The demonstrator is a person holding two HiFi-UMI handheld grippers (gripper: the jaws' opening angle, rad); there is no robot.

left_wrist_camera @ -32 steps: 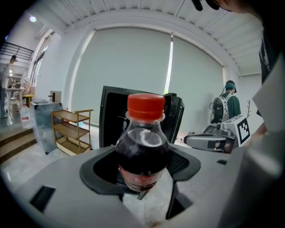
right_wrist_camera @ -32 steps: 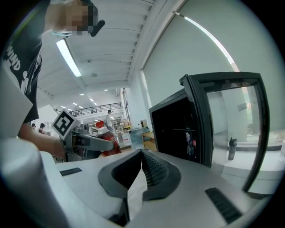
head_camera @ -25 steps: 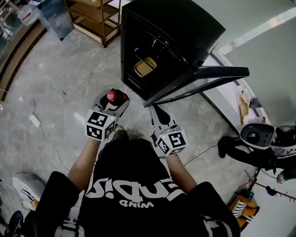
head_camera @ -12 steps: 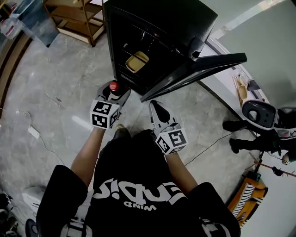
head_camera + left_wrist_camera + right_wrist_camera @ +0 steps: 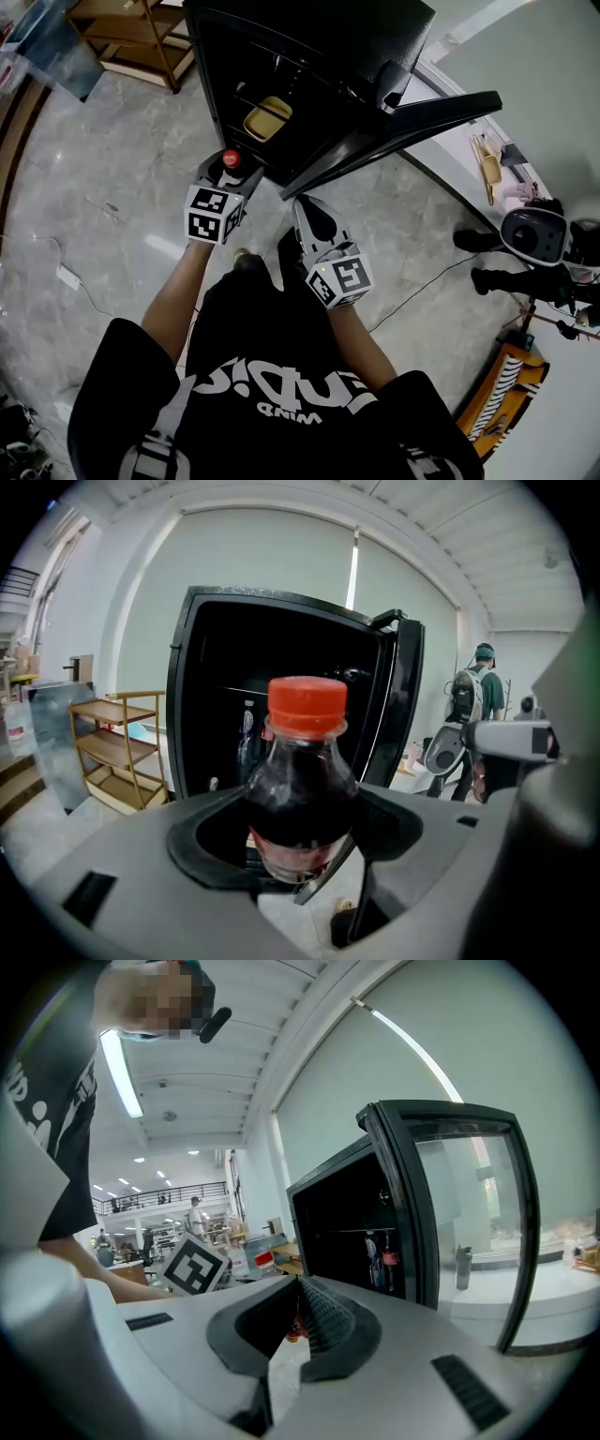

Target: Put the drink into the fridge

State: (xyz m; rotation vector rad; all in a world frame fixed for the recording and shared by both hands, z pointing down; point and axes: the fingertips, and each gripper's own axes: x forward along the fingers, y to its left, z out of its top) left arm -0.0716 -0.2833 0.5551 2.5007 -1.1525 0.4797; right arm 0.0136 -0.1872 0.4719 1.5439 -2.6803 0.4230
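A dark cola bottle (image 5: 300, 789) with a red cap (image 5: 230, 158) stands upright between the jaws of my left gripper (image 5: 228, 176), which is shut on it. The black fridge (image 5: 309, 66) stands just ahead with its glass door (image 5: 403, 127) swung open to the right; a yellow container (image 5: 267, 118) sits on a shelf inside. The bottle is level with the fridge's lower front edge, outside it. My right gripper (image 5: 312, 217) hangs beside the door's lower edge, its jaws closed together with nothing between them. In the right gripper view, bottles (image 5: 384, 1262) stand inside the fridge.
A wooden shelf rack (image 5: 131, 37) stands left of the fridge. A robot base and cables (image 5: 539, 244) lie on the floor at the right, beside a white counter (image 5: 487, 169). A person with a backpack (image 5: 473, 700) stands behind the open door.
The person has stepped closer to the fridge. My left gripper carried the bottle forward to the fridge's front edge; the right gripper moved up beside the door.
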